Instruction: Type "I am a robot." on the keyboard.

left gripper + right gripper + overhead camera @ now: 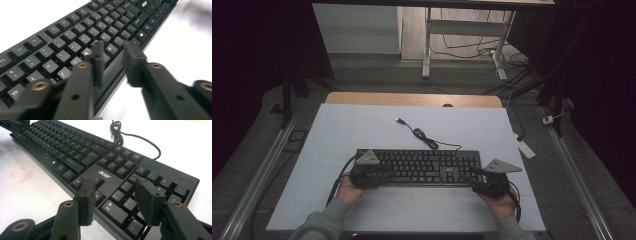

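Flanking a flat black plastic keyboard [419,167], two angular claws part.

My jaws are matt black plastic with a faintly grainy, rough face, pinned with dull brass-coloured metal rivets. The keyboard [100,157] beneath them is black plastic too, its keycaps smooth with a slight sheen, its frame matt. Its cable [422,135] looks like smooth black rubber. The tabletop [362,130] is pale, matt and smooth, edged with wood.
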`<action>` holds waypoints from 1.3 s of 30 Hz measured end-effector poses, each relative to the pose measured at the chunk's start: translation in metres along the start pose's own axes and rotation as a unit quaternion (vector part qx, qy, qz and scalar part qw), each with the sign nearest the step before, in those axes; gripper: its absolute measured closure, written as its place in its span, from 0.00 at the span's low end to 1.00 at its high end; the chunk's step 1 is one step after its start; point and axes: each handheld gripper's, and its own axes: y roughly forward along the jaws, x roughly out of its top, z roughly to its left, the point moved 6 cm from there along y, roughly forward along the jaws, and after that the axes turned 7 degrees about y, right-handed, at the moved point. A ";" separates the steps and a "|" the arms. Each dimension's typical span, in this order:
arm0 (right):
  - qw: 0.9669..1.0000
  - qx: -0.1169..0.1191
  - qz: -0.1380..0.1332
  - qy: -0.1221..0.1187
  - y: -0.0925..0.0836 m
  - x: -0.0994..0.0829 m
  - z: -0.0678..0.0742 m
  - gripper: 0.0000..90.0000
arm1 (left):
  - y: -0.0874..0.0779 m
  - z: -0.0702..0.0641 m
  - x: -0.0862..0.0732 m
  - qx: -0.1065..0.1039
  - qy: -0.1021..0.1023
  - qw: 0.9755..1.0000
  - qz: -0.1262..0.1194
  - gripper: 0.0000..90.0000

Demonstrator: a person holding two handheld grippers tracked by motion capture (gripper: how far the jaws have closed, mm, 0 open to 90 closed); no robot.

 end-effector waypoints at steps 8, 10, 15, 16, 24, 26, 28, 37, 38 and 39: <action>1.000 -0.004 -0.003 -0.007 -0.002 -0.001 -0.001 0.57 | -0.014 0.003 0.007 0.018 -0.011 1.000 -0.015 0.45; 1.000 0.000 -0.010 -0.004 -0.003 -0.001 0.000 0.57 | -0.016 0.005 0.008 0.018 -0.013 1.000 -0.020 0.43; 1.000 -0.001 -0.010 -0.011 -0.004 0.000 -0.001 0.57 | -0.023 0.010 0.009 0.020 -0.019 0.999 -0.028 0.39; 1.000 -0.002 -0.009 -0.011 -0.005 -0.001 -0.002 0.57 | -0.024 0.011 0.009 0.021 -0.021 0.999 -0.031 0.39; 1.000 -0.002 -0.009 -0.012 -0.004 0.000 -0.002 0.57 | -0.034 0.013 0.011 0.024 -0.024 0.999 -0.039 0.37; 1.000 -0.002 -0.006 -0.013 -0.004 -0.001 -0.002 0.57 | -0.034 0.013 0.011 0.027 -0.022 0.999 -0.038 0.37; 1.000 -0.003 -0.007 -0.012 -0.004 -0.001 -0.002 0.57 | -0.035 0.014 0.011 0.032 -0.023 0.999 -0.035 0.38; 1.000 -0.005 -0.004 -0.011 -0.004 -0.002 -0.003 0.57 | -0.038 0.026 0.006 0.055 -0.033 0.998 -0.030 0.43; 1.000 -0.005 -0.003 -0.011 -0.004 -0.002 -0.003 0.57 | -0.039 0.027 0.006 0.056 -0.034 0.997 -0.031 0.43; 1.000 -0.008 -0.001 -0.012 -0.004 -0.003 -0.003 0.57 | -0.039 0.028 0.005 0.056 -0.034 0.997 -0.032 0.44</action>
